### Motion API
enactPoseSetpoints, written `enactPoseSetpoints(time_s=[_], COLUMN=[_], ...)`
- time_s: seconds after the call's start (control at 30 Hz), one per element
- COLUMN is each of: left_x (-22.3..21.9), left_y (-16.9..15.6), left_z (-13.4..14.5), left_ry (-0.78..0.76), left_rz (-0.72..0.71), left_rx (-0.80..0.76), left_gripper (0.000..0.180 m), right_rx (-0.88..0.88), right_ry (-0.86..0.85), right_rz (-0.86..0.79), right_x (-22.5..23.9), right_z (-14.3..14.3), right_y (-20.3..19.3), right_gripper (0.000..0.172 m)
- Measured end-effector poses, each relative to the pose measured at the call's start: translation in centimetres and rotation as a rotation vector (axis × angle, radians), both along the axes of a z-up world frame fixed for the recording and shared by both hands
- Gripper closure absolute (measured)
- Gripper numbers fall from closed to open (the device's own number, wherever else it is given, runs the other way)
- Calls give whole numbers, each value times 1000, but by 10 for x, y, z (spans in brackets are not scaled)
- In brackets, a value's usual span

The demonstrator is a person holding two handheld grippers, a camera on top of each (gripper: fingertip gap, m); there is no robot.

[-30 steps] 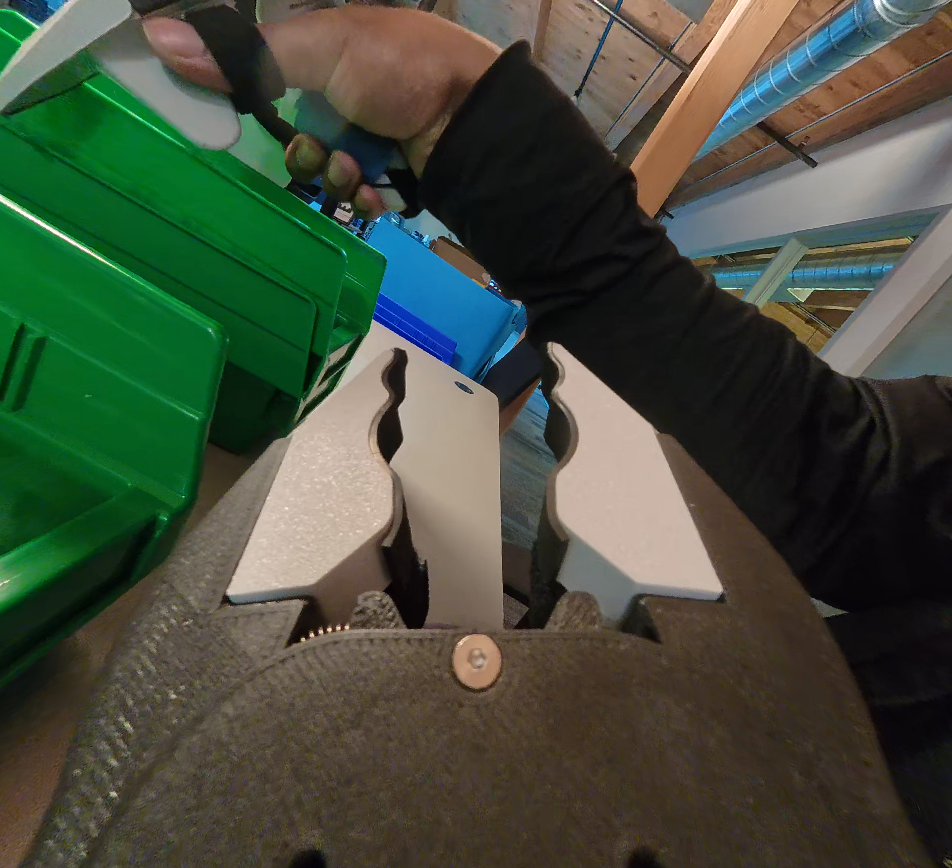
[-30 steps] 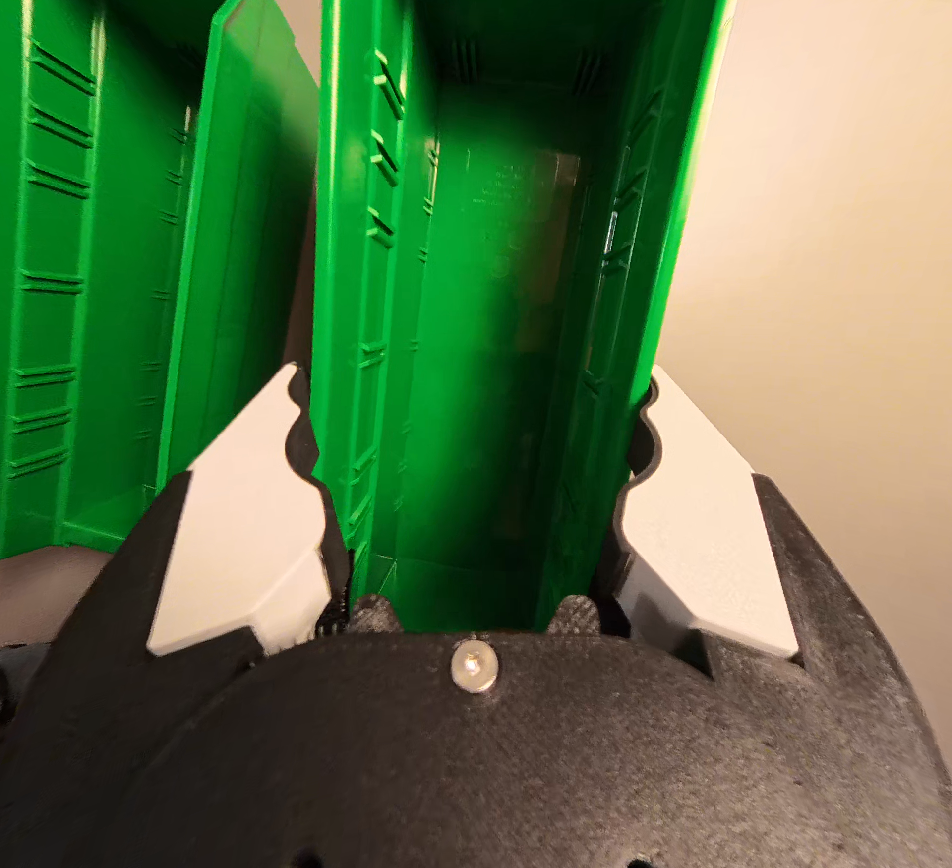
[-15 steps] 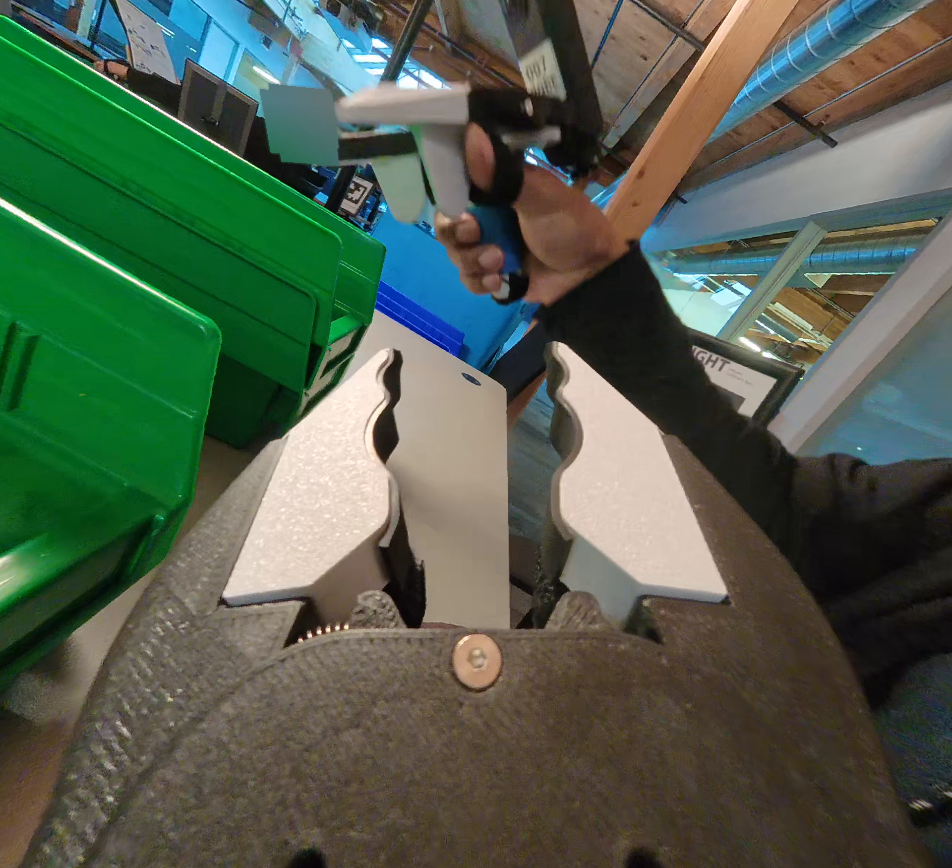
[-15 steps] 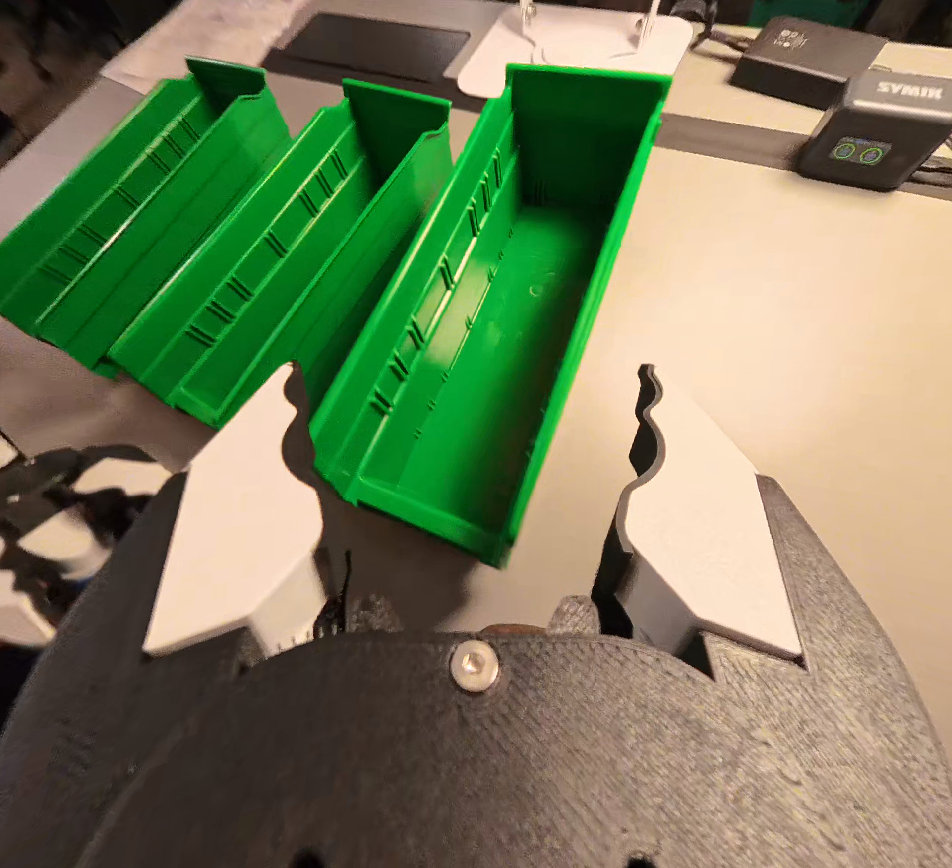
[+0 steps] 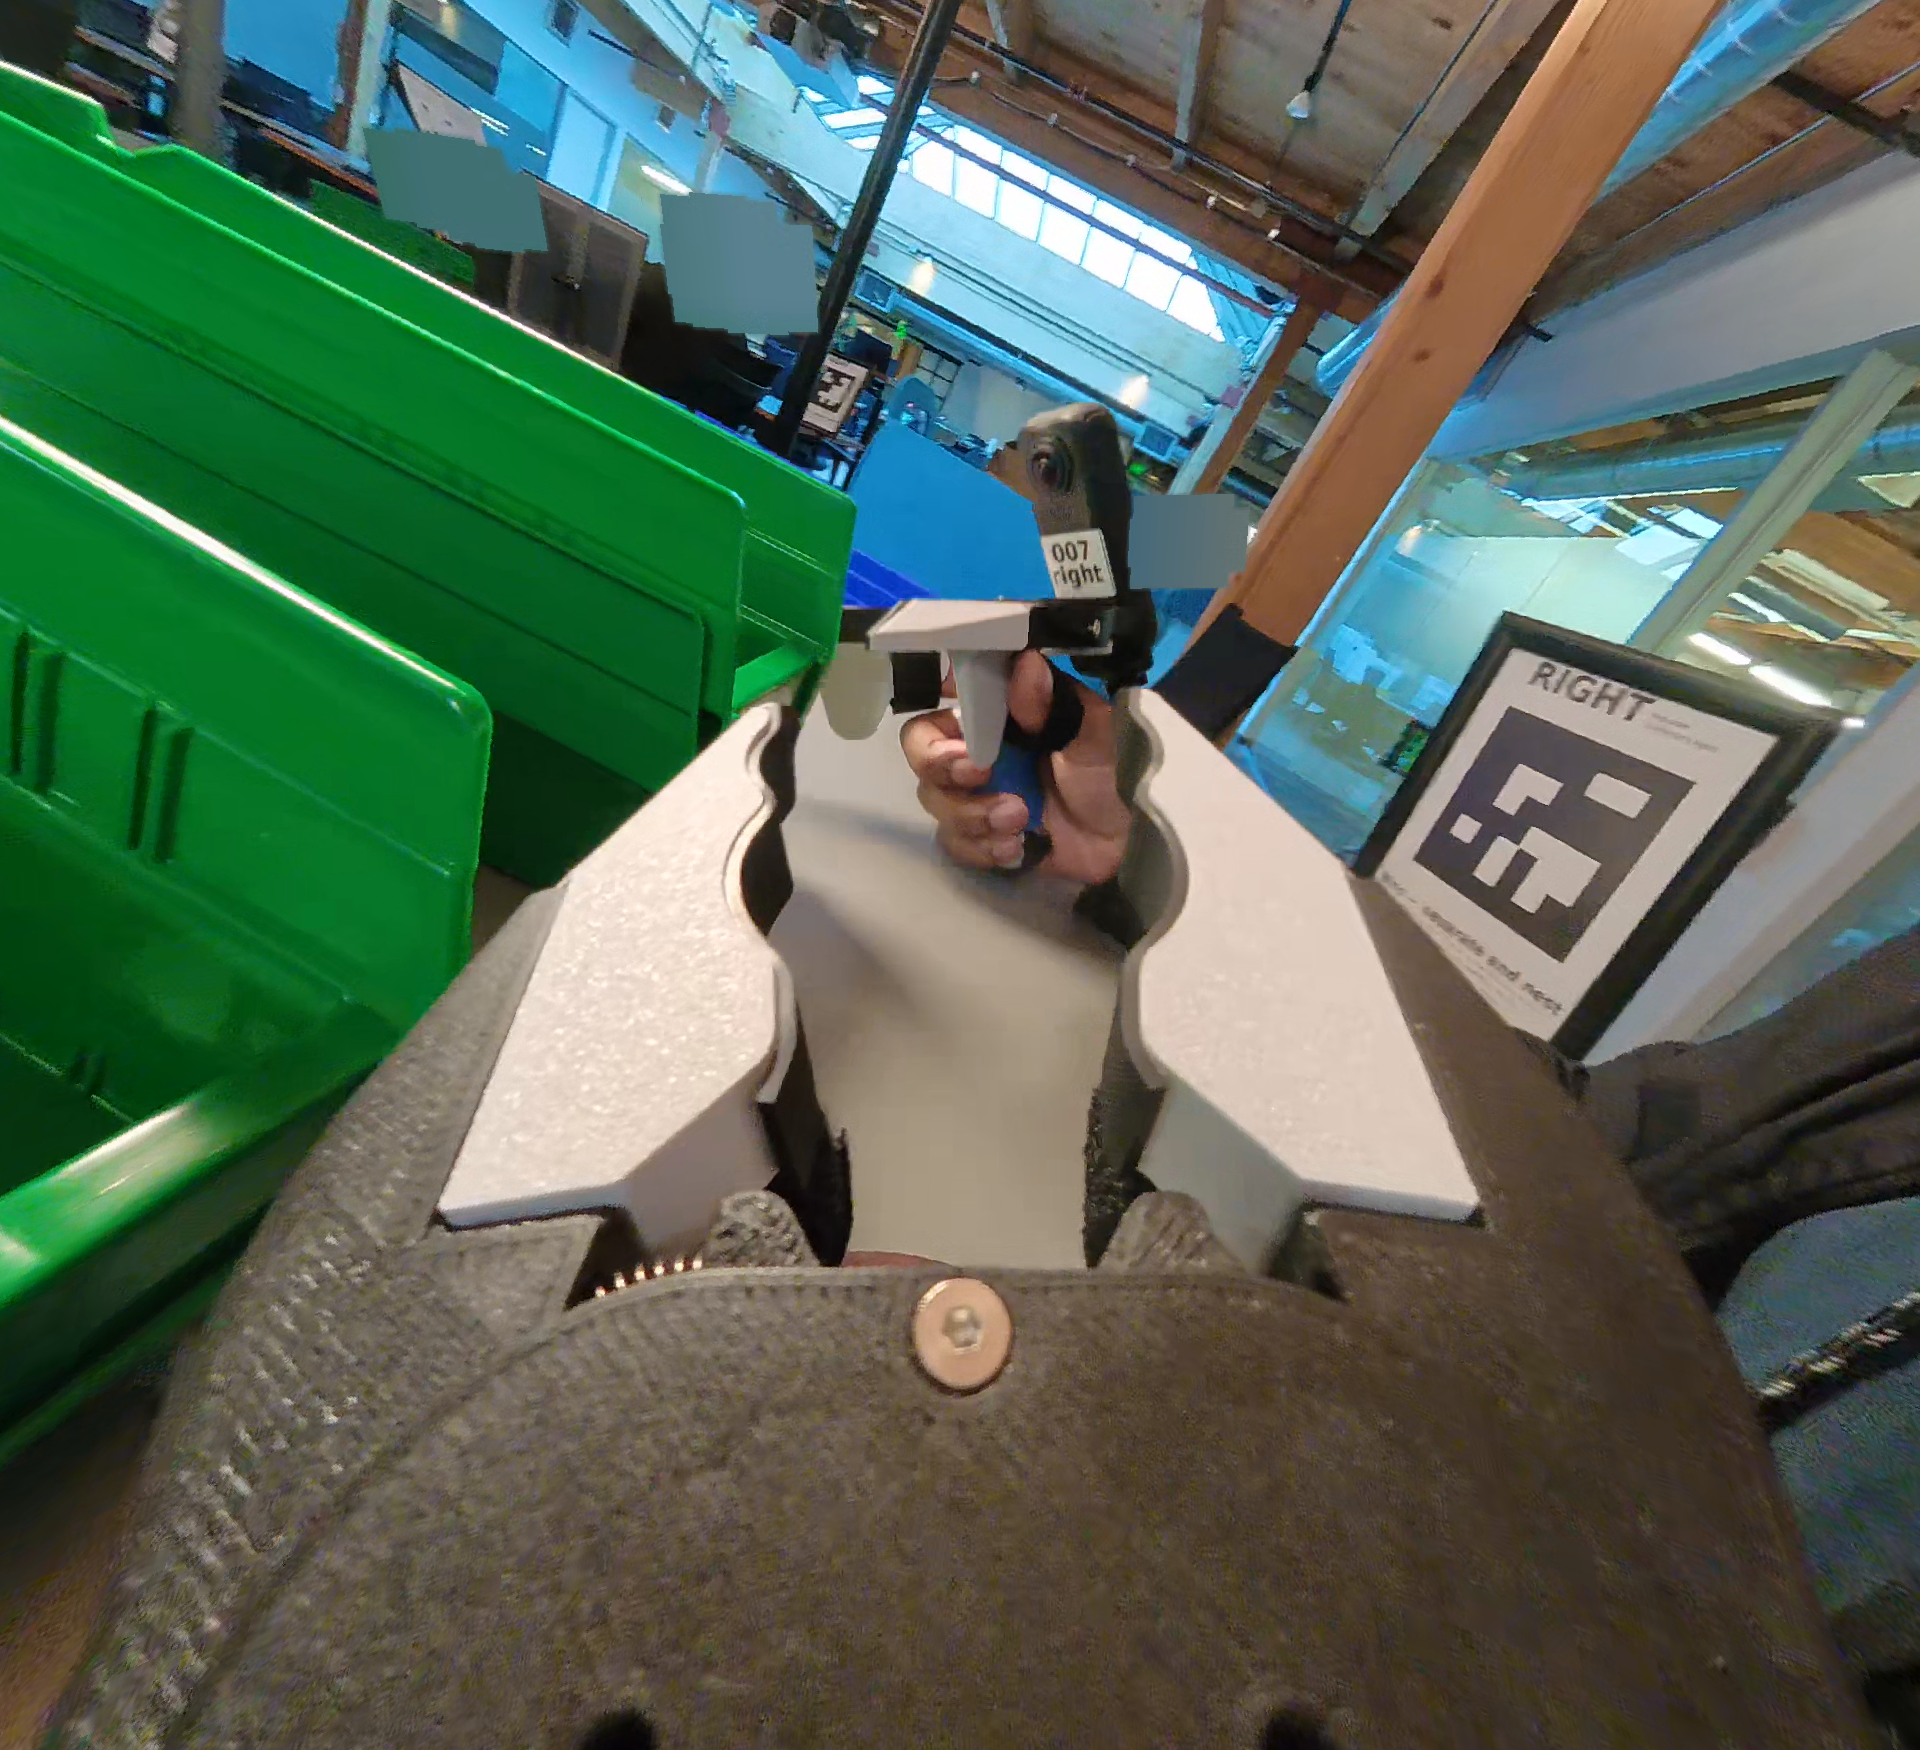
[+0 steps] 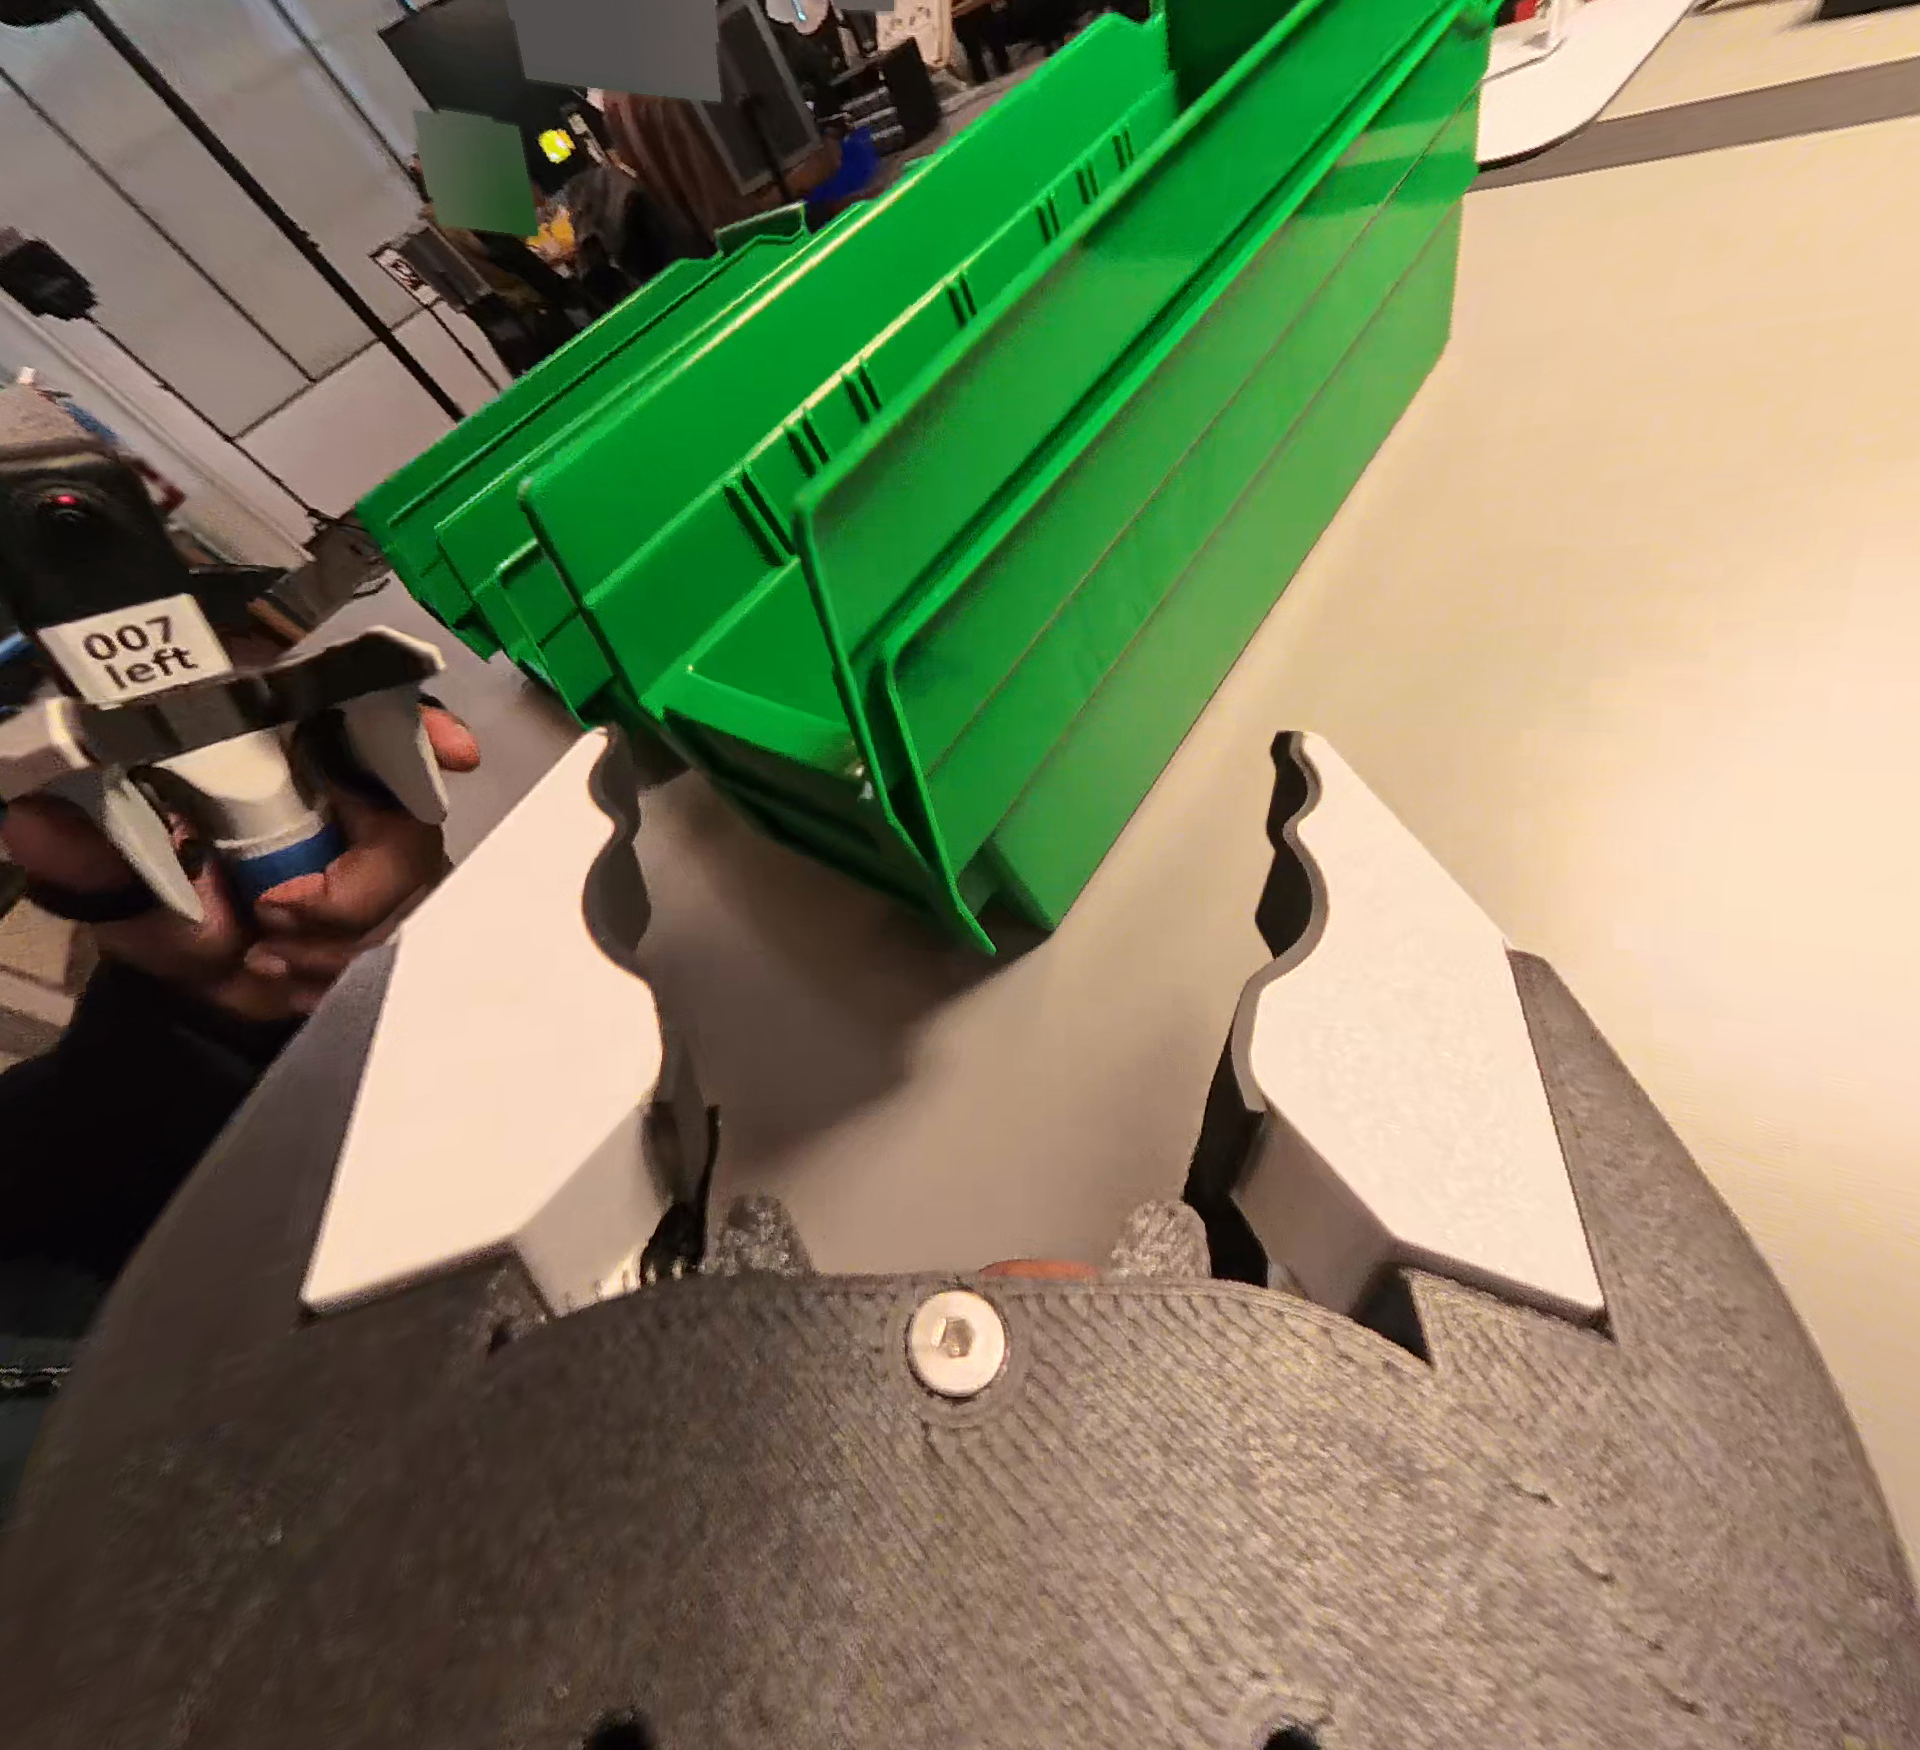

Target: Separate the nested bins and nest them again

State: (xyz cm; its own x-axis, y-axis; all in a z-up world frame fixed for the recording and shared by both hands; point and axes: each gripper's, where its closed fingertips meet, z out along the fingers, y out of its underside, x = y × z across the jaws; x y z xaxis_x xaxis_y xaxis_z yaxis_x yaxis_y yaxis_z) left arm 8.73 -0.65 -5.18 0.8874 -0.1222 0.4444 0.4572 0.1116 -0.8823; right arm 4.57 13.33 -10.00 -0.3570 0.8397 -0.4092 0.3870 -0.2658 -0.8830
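From the left wrist view, the left gripper (image 5: 956,765) sits low over the pale counter (image 5: 935,1025), its two grey fingers (image 5: 644,973) parted with nothing between them but bare counter. To its left stand the green bins (image 5: 364,474), their long walls rising one behind another, the nearest one close beside the left finger but not touching it. Straight ahead, farther off, a hand (image 5: 1023,807) grips the blue handle of the right gripper (image 5: 914,672), held above the counter with its fingers pointing toward the bins. A framed marker card (image 5: 1558,827) leans at the right, and a wooden post (image 5: 1475,266) climbs to the ceiling.

From the right wrist view, the right gripper (image 6: 951,827) has its fingers (image 6: 499,994) spread wide and holding nothing. The green bins (image 6: 1039,474) lie side by side just beyond the fingertips, separated rather than nested, the closest end near the left finger yet clear of it. At the left edge a hand (image 6: 301,869) holds the left gripper (image 6: 270,807), its fingers apart. A white lamp base (image 6: 1579,69) rests on the counter (image 6: 1662,557) beyond the bins.
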Motion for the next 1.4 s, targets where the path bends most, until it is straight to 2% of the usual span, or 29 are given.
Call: enactPoseSetpoints(time_s=[0.17, 0.33, 0.47, 0.6, 0.67, 0.77, 0.87, 1.07, 1.23, 1.27, 1.4], left_x=[-16, -58, -101, -141, -156, -174, -190, -219, -219, -220, -226], left_y=[-17, -48, -69, -74, -68, -49, -30, -12, -9, -10, -16], left_z=[22, 44, 52, 49, 43, 27, 11, -24, -55, -58, -57], left_ry=[11, 109, 185, 269, 287, 236, 123, -28, 114, 138, 188], left_rz=[113, 309, 492, 608, 599, 538, 477, 471, 438, 427, 340], left_rx=[6, -73, -220, -483, -608, -760, -855, -1037, -1237, -1254, -1292], left_gripper=[115, 110, 105, 89, 79, 63, 56, 37, 35, 32, 37], right_rx=[-90, -119, -115, -129, -161, -199, -173, -187, -191, -191, -193], right_ry=[9, 10, -2, -5, 22, 34, 28, 49, 45, 45, 41], right_rz=[91, 233, 322, 386, 367, 345, 334, 332, 341, 344, 359], right_x=[0, 6, 9, 14, 14, 14, 14, 17, 18, 18, 19], right_z=[2, 4, 3, 4, 9, 13, 11, 14, 14, 14, 14], right_y=[-11, -40, -59, -69, -63, -57, -58, -58, -59, -59, -61], right_gripper=[51, 49, 51, 58, 58, 58, 58, 59, 60, 60, 60])
